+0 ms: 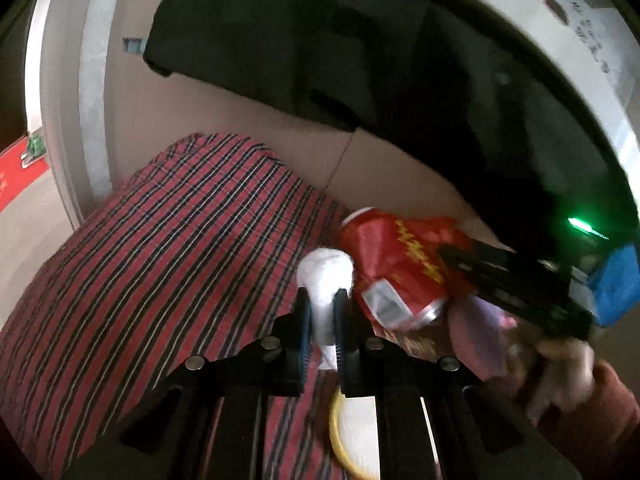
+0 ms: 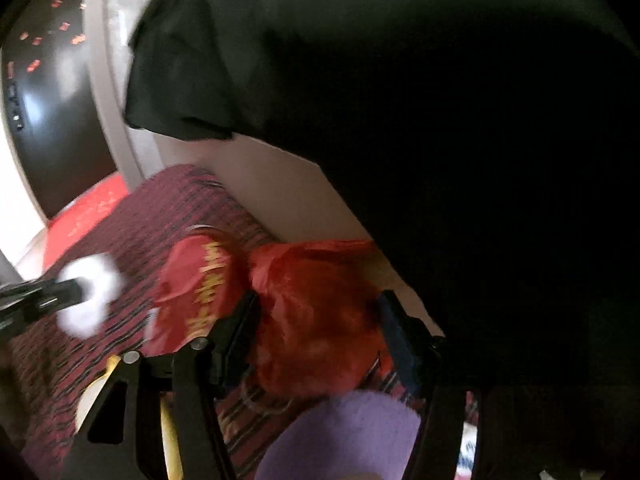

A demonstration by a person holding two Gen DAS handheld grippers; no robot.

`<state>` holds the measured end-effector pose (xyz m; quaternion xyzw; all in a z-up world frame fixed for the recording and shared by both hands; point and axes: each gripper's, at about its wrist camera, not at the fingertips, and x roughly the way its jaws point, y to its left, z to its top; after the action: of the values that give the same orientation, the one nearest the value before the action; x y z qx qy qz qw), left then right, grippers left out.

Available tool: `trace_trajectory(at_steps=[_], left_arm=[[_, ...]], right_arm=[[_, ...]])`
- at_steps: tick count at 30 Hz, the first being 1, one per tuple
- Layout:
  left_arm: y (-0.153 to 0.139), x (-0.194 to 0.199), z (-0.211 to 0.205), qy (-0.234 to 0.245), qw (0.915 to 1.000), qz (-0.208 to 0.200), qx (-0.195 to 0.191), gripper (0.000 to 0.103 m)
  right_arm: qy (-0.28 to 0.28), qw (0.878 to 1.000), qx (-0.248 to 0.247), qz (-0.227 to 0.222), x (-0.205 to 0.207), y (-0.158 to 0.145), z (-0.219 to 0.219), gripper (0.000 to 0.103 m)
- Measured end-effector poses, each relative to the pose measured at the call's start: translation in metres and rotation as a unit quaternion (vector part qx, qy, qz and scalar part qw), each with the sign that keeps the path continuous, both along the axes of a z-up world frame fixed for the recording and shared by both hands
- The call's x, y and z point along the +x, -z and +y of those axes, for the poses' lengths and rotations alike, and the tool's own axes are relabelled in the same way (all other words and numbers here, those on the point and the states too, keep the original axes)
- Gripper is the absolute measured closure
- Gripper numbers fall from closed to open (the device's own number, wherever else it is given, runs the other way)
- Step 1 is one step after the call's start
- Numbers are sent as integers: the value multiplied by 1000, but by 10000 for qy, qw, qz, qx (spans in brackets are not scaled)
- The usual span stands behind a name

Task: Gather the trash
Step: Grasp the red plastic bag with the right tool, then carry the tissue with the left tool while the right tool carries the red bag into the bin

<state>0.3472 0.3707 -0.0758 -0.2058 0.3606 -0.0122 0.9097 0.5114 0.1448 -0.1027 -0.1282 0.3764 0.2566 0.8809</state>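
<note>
My left gripper (image 1: 323, 300) is shut on a crumpled white tissue (image 1: 326, 276), held just above a red striped cloth (image 1: 160, 248). The tissue also shows in the right wrist view (image 2: 90, 296), in the left gripper's tips. A dented red can with yellow characters (image 1: 396, 268) lies just right of the tissue; it shows in the right wrist view too (image 2: 200, 288). My right gripper (image 2: 316, 316) is open, its fingers on either side of a red plastic bag (image 2: 316, 312) next to the can. In the left wrist view the right gripper (image 1: 516, 284) reaches in from the right.
A large black garment (image 1: 360, 60) hangs over a cardboard wall (image 1: 400, 176) behind the objects. A purple pad (image 2: 352, 436) and a white plate with a yellow rim (image 1: 352, 436) lie near the camera. A red mat (image 1: 16, 176) lies on the floor at left.
</note>
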Motion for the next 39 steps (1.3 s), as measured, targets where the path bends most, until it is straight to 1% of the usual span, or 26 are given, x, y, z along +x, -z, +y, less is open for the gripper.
trace_trajectory(at_steps=[1, 3, 5, 7, 8, 11, 14, 17, 22, 26, 29, 32, 35, 39], left_arm=[[-3, -6, -1, 13, 10000, -31, 13, 92], [-6, -16, -1, -9, 10000, -64, 35, 92], [-7, -25, -8, -59, 9999, -92, 58, 92], [-9, -35, -19, -48, 10000, -87, 6, 92], [-10, -39, -25, -9, 10000, -90, -37, 92], [-12, -50, -39, 48, 9998, -104, -167, 92], [-16, -56, -59, 74, 9993, -192, -297, 92], [-28, -68, -82, 59, 9988, -457, -191, 92], [-50, -84, -126, 183, 9965, -809, 49, 92], [-69, -94, -166, 265, 9921, -1172, 372, 92], [-76, -96, -193, 400, 9896, -1304, 455, 92], [-79, -94, -222, 555, 9868, -1420, 543, 92], [-88, -94, -255, 768, 9823, -1586, 639, 92], [-98, -95, -292, 1068, 9761, -1770, 665, 92]], right_arm=[[28, 9999, -44, 147, 5, 5, 2, 36], [64, 9996, -65, 270, 8, 8, 2, 34], [25, 9994, -109, 322, 3, 7, 0, 36], [-35, 9994, -140, 313, -7, 2, -5, 45], [-85, 9996, -143, 248, -17, -1, -10, 48], [-198, 9995, -34, -250, -55, -25, -28, 52], [-211, 9978, 295, -546, -84, -52, -50, 52], [-249, 9956, 619, -656, -109, -79, -79, 53], [-59, 9912, 830, -1032, -151, -106, -131, 53], [94, 9873, 916, -1296, -175, -119, -171, 53], [188, 9860, 983, -1335, -185, -125, -200, 53], [314, 9838, 907, -1514, -197, -130, -225, 53], [521, 9809, 885, -1652, -209, -133, -254, 53], [870, 9762, 917, -1762, -223, -136, -292, 53]])
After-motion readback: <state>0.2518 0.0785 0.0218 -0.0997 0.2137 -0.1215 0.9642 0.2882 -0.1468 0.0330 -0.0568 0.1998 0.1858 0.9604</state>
